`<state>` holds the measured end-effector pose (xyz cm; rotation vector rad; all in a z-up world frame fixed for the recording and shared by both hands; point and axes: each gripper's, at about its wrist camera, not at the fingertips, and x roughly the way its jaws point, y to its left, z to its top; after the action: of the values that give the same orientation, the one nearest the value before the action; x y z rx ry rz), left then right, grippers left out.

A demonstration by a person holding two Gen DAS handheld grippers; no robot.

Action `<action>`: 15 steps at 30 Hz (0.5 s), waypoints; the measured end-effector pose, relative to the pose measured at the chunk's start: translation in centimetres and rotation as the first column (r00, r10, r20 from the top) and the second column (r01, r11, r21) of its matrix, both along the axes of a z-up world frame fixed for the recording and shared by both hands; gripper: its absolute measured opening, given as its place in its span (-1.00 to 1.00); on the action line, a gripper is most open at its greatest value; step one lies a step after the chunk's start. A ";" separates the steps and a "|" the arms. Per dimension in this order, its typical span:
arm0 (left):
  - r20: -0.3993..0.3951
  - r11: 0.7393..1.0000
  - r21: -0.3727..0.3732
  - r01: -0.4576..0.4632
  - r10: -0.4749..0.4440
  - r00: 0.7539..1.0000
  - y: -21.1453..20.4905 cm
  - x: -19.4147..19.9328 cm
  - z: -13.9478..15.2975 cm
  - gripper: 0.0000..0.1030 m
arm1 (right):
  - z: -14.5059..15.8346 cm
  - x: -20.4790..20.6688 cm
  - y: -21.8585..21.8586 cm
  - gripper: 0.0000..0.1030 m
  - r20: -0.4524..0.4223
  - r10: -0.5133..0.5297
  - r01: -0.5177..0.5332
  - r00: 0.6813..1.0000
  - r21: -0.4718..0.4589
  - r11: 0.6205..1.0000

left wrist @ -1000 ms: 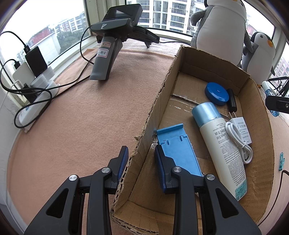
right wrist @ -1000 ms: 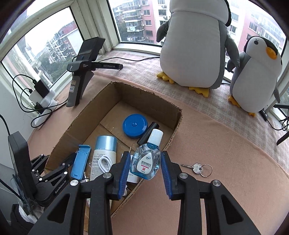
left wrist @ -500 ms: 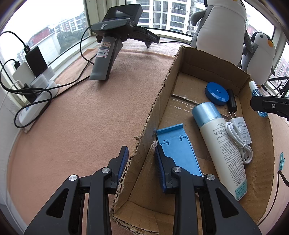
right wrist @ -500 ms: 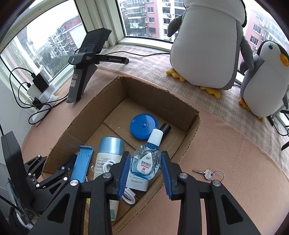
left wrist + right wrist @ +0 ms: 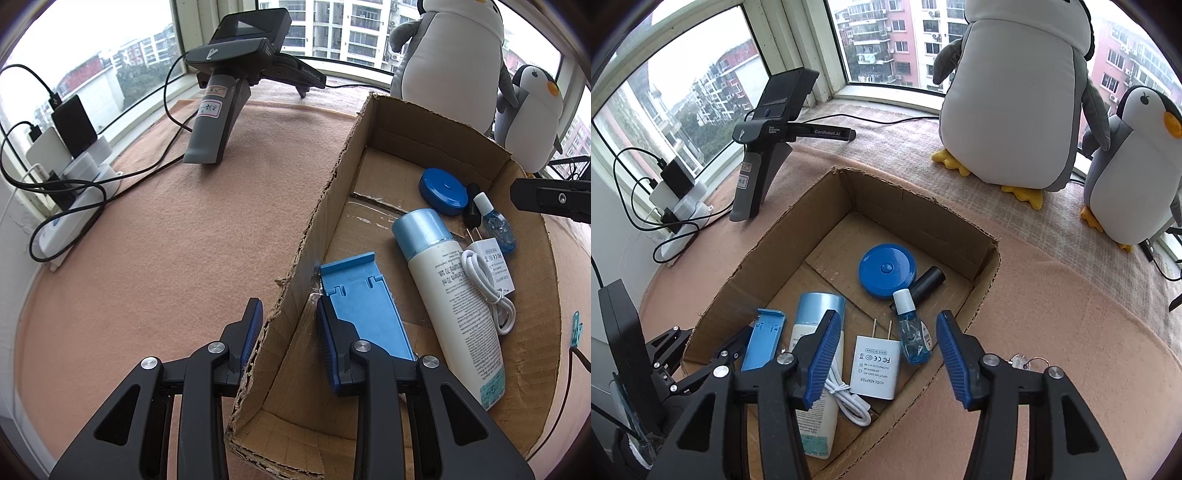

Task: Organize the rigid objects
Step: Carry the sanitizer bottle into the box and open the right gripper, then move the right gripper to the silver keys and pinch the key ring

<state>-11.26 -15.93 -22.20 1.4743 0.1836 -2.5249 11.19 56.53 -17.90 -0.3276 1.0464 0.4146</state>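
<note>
The right gripper (image 5: 884, 349) has let go: its jaws now stand wide above the cardboard box (image 5: 925, 212), and the eye-drop bottle (image 5: 913, 338) it carried half a second ago lies on the box floor, just beside the white charger (image 5: 873, 367) and near the blue round case (image 5: 886, 269). The left gripper (image 5: 288, 332) has not moved, its jaws straddling the box's side wall, apparently steadying it. That item looks stowed; the keys (image 5: 1025, 362) outside seem next.

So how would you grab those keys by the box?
Hedged: come straight down with the open right gripper and pinch the keys across the ring. They lie flat on the cloth beside the box, partly hidden behind a finger.
</note>
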 end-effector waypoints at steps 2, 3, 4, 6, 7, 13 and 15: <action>0.000 1.000 0.000 0.000 0.000 1.000 0.0 0.0 0.0 -0.46 | 0.6 -0.1 -0.2 0.24 0.026 -0.003 0.003 1.000 0.012 1.000; 0.000 1.000 -0.001 0.000 0.000 1.000 0.0 0.0 0.0 -0.46 | 0.8 0.0 -0.3 0.24 0.030 -0.006 0.006 1.000 0.013 1.000; 0.000 1.000 -0.001 0.000 0.000 1.000 0.0 0.0 0.0 -0.46 | 1.0 0.1 -0.4 0.25 0.031 -0.009 0.009 0.999 0.015 1.000; 0.000 1.000 0.000 0.000 0.000 1.000 0.0 0.0 0.0 -0.46 | 1.3 0.2 -0.7 0.26 0.033 -0.015 0.015 0.999 0.021 1.000; 0.000 1.000 0.000 0.000 0.000 1.000 0.0 0.0 0.0 -0.46 | 1.4 0.3 -0.9 0.27 0.036 -0.018 0.017 0.999 0.022 1.000; 0.000 1.000 -0.001 0.000 0.000 1.000 0.1 0.0 0.0 -0.46 | 1.7 0.5 -2.0 0.30 0.033 -0.031 0.030 0.999 0.021 0.999; 0.000 1.000 -0.001 0.000 0.000 1.000 0.1 0.0 0.0 -0.46 | 1.8 0.6 -2.5 0.30 0.029 -0.036 0.035 0.999 0.028 0.999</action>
<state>-11.28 -15.87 -22.16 1.4742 0.1825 -2.5248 11.83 54.01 -16.09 -0.2896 1.0154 0.3912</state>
